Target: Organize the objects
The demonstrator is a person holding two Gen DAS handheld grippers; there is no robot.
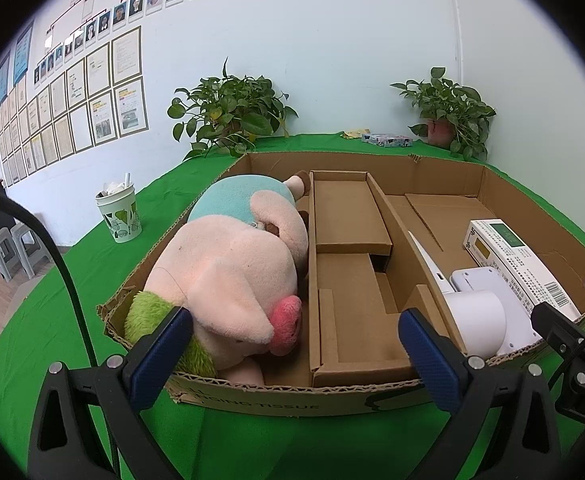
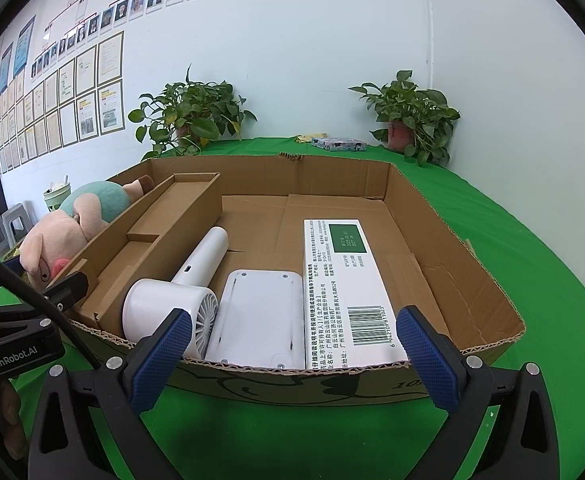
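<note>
Right wrist view: wide, shallow cardboard box [image 2: 444, 216] on the green tabletop [image 2: 532, 240], near wall close behind both grippers. Inside, against the left wall, a plush pig [image 1: 228, 276], long axis running near edge to far edge, snout toward the near wall, teal cap toward the far one. Beside it, down the middle, a cardboard insert [image 1: 352, 280] with stepped compartments, same long axis. In the right compartment, a white medicine carton [image 2: 344, 288] lying flat, long axis near to far, barcode end at the near wall. Touching its left side, a flat white device [image 2: 260, 316], same orientation. Left of that, a white handheld fan [image 2: 172, 304], head at the near wall, handle angled away toward the far right. Right gripper [image 2: 294, 364] spread wide, holding nothing, hovering just before the near wall. Left gripper [image 1: 294, 356] likewise wide apart and empty, before the pig and insert.
</note>
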